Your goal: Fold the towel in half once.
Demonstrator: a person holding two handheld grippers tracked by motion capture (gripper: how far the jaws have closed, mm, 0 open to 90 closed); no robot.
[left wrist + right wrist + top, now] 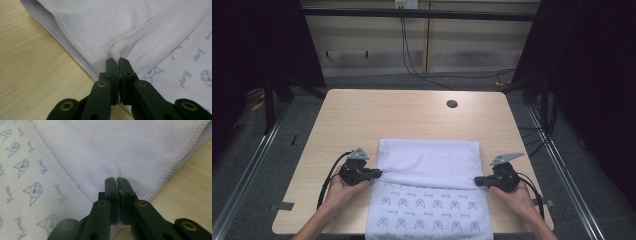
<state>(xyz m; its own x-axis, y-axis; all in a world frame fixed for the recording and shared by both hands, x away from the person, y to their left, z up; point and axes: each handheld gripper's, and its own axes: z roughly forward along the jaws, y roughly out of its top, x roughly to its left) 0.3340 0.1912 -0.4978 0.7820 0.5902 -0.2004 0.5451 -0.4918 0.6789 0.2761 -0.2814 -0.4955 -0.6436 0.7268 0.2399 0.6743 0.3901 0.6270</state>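
A white towel (428, 162) lies on the near half of a pale wood-grain table (362, 115), its near end hanging over the table's front edge. The cloth is soft, short-piled terry with overlocked stitched hems; the plain side faces up on the far part, which is folded toward the person over a printed side showing rows of small blue cat faces and script words. The fold gives the far part a neat rectangular outline with a straight far edge.

The left gripper (377, 173) is clenched on the towel's left corner of the folded flap: in the left gripper view the two black jaws meet with the stitched hem (130, 35) bunched up between their tips (116, 61), and the lower layer's edge runs beside them over bare wood. The right gripper (477, 181) is likewise pinched tight on the flap's right corner; in the right gripper view the jaws (116, 180) close on the hem where a pink-tinged seam (100, 151) curves in. A hand holds each gripper from the near edge, with a black cable trailing from each.

Farther back a round grommet hole (452, 104) sits in the tabletop, well apart from the towel. Beyond the table, cables (412, 60) hang down a panelled wall onto a grey carpeted floor, and dark curtains flank both sides.
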